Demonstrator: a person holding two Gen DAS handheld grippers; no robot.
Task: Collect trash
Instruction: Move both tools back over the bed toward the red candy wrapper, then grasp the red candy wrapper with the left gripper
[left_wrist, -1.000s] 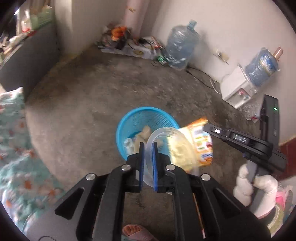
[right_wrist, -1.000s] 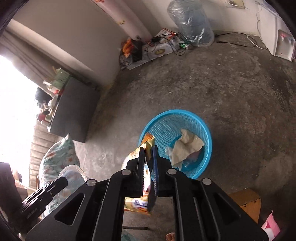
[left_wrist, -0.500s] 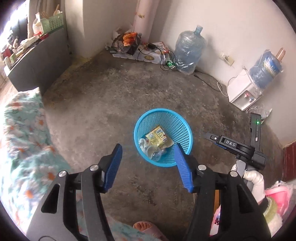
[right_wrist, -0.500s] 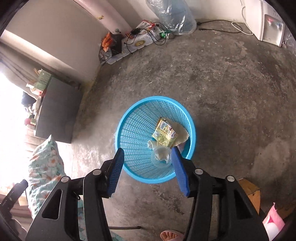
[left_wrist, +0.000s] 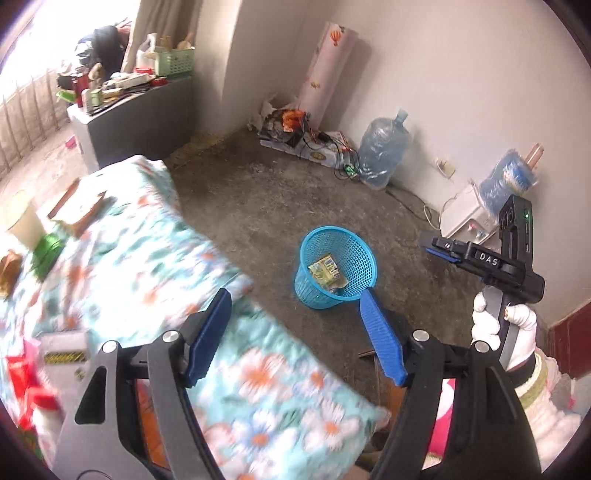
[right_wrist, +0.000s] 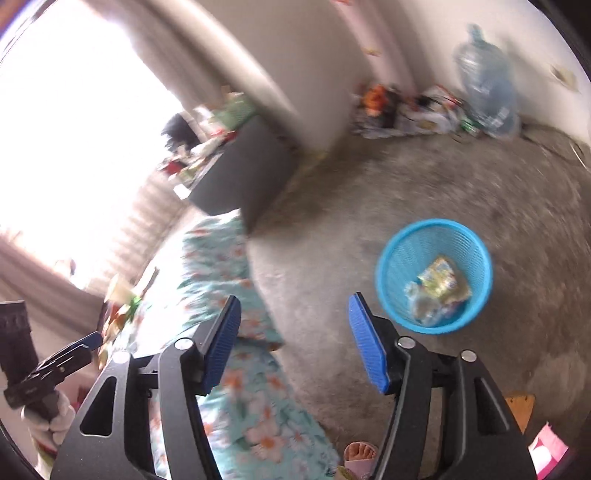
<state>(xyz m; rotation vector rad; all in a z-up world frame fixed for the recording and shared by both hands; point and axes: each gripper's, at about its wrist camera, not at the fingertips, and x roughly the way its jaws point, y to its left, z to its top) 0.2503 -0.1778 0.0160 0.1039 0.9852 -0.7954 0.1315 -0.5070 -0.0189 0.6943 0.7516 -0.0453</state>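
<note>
A blue mesh basket (left_wrist: 314, 236) (right_wrist: 436, 222) stands on the concrete floor. In it lie a yellow snack packet (left_wrist: 325, 268) (right_wrist: 443, 280) and clear plastic trash. My left gripper (left_wrist: 295, 332) hangs high over the edge of the floral bed, well short of the basket. Its jaws are opening and nothing is between them. My right gripper (right_wrist: 295, 341) also hangs above the bed's edge, left of the basket, its jaws opening and empty. Each wrist view also shows the other gripper from the side: the right gripper (left_wrist: 431, 247), held by a white-gloved hand (left_wrist: 517, 325), and the left gripper (right_wrist: 91, 339).
A bed with a teal floral sheet (left_wrist: 147, 273) carries a cup (left_wrist: 23, 221), a green item (left_wrist: 47, 251), a brown box (left_wrist: 79, 206) and a red packet (left_wrist: 22, 373). A water jug (left_wrist: 384, 155), a dispenser (left_wrist: 465, 218), cable clutter (left_wrist: 306, 136) and a grey cabinet (left_wrist: 136, 114) line the walls.
The left gripper let go of the clear plastic cup and the right of the snack packet; both now lie in the basket. Both grippers opened, rose and drew back over the bed.
</note>
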